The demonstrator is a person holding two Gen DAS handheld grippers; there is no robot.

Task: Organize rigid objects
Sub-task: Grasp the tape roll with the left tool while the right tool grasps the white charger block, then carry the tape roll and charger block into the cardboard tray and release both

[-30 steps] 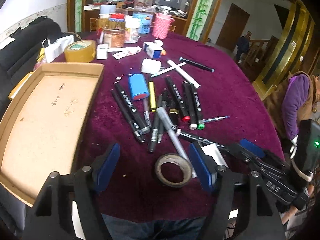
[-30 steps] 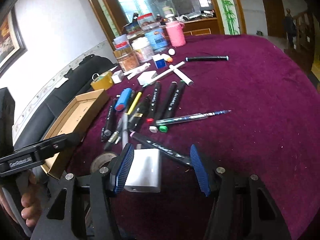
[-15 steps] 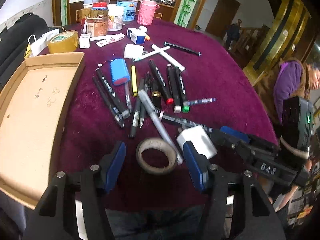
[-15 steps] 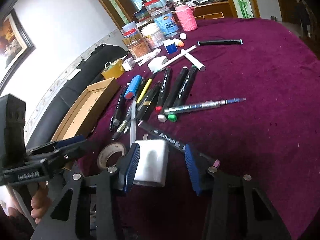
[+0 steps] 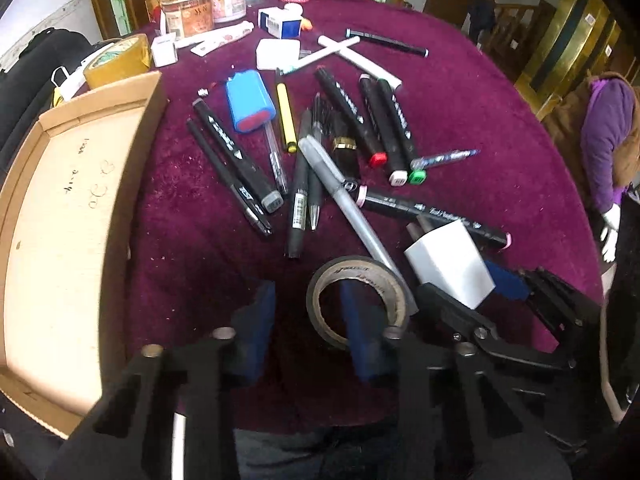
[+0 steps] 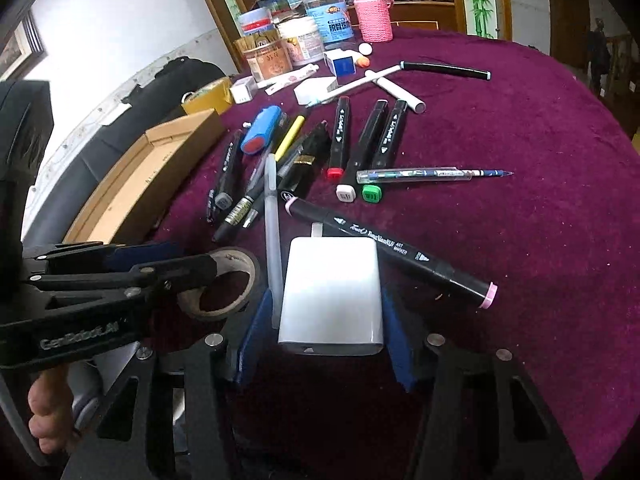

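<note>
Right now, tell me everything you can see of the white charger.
The white charger is a smooth, glossy block with rounded corners, plastic by the look. Metal prongs stick out of its far end, and a small port mark shows on its near face. It lies between the right gripper's blue pads, which sit against both its sides. The jaws have just been opening. A silver pen runs along its left side, and a black marker crosses just beyond it, at the prongs. The tape roll lies to its left.

A brown tape roll (image 5: 358, 300) is seen lying flat on the purple cloth. Beside it a white charger (image 6: 332, 294) is tilted up, prongs away, against a heap of black markers (image 5: 360, 128).
</note>
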